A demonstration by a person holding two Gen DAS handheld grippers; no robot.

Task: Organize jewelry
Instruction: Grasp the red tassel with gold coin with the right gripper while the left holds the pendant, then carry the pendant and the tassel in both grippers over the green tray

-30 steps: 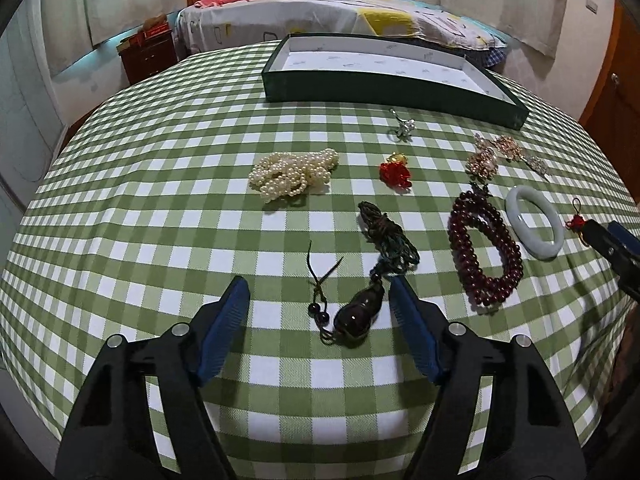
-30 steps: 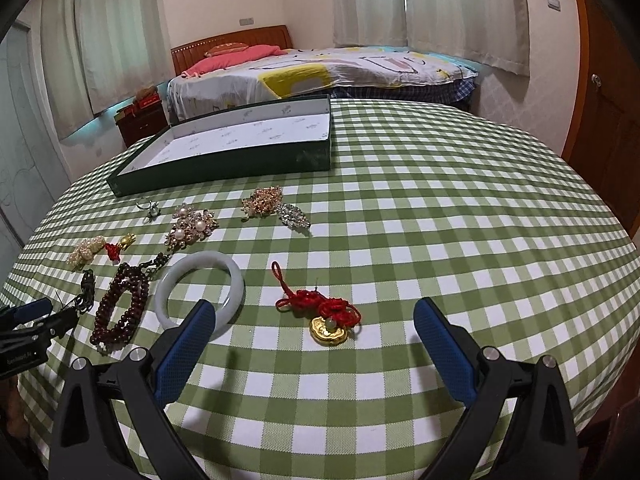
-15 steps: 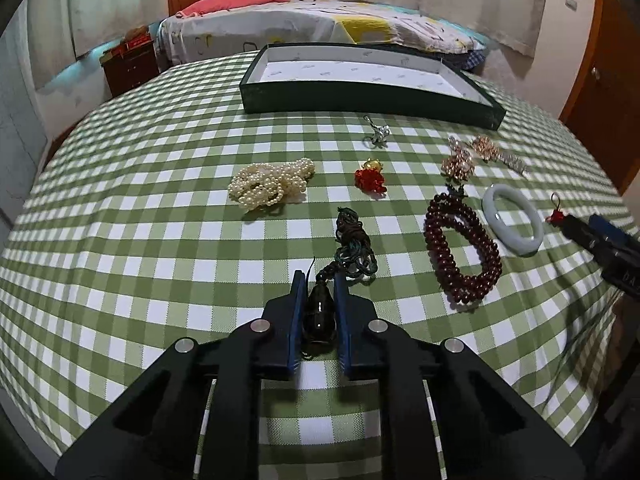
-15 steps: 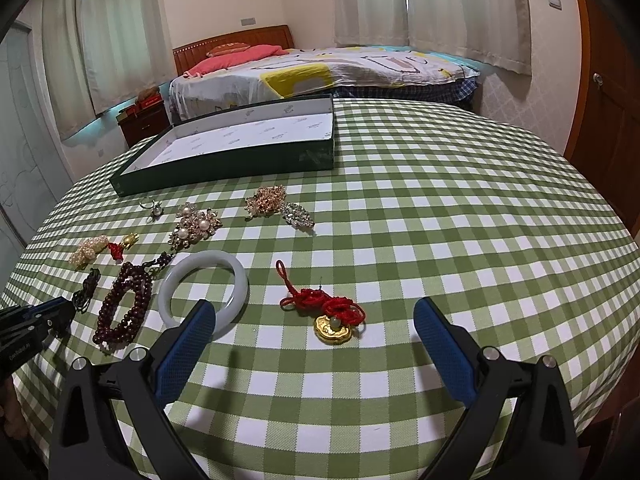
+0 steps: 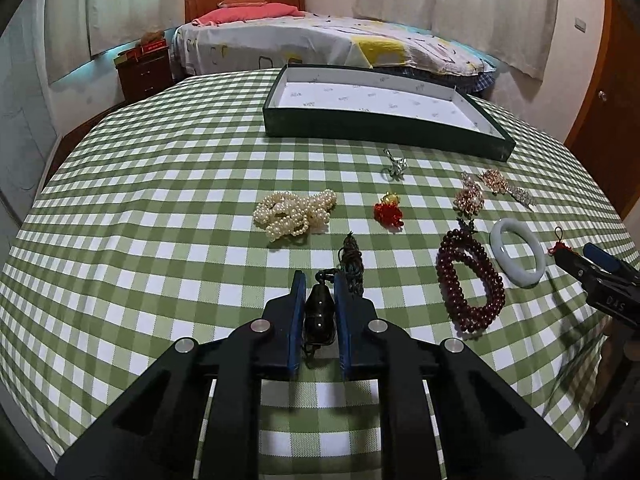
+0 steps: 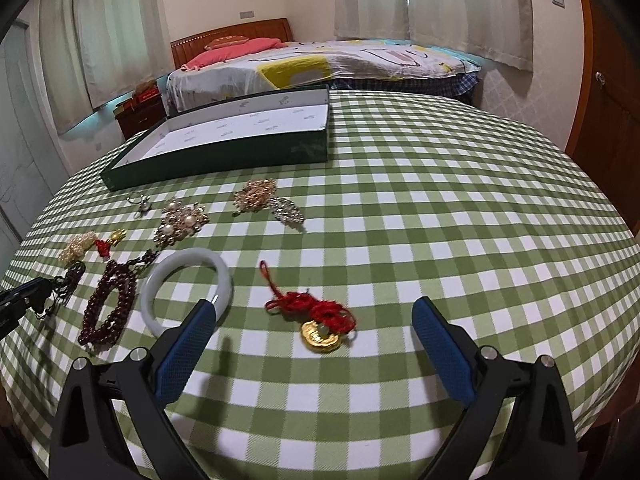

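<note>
Your left gripper (image 5: 319, 285) just clamped dark pendant (image 5: 319, 312), near side of green tray (image 5: 384, 126). Right gripper (image 6: 316, 320) released. Lift next.

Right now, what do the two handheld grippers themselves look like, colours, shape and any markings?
Both are matte black plastic. The left gripper and right gripper each have two angular, cut-out arms with round silver pivot bolts, ending in fingers faced with textured blue pads. In the left wrist view, the right gripper's side shows pale embossed lettering, too small to read. No cables, sleeves or hands show.
</note>
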